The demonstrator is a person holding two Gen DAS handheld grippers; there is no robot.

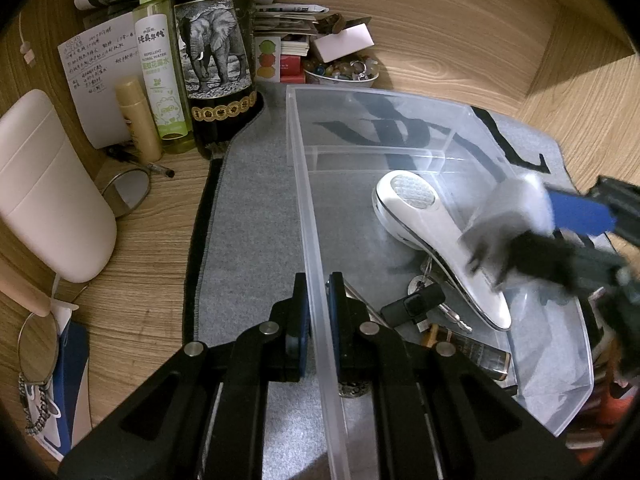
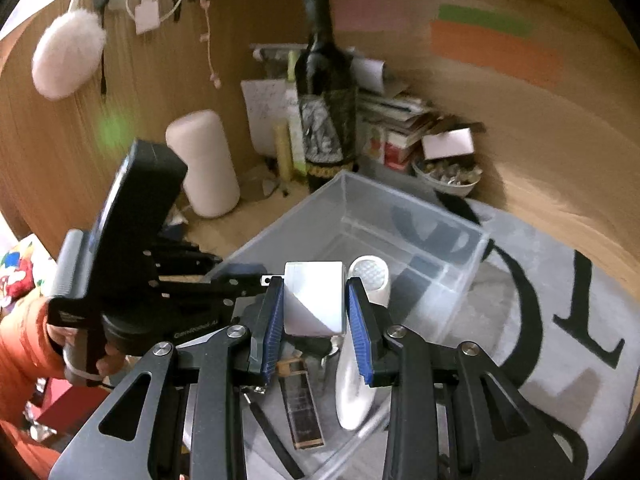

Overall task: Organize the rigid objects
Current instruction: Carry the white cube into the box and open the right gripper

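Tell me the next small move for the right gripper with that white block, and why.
Probably lower it a little and open. The right gripper holds the white block above the clear bin, while the left gripper pinches the bin's wall, steadying it. Aim clear of the white handled tool.

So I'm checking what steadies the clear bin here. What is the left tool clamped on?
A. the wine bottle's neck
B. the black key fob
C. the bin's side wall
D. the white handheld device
C: in the left wrist view the left tool is shut on the clear bin's side wall, one pad on each face, while the white handheld device lies inside the bin.
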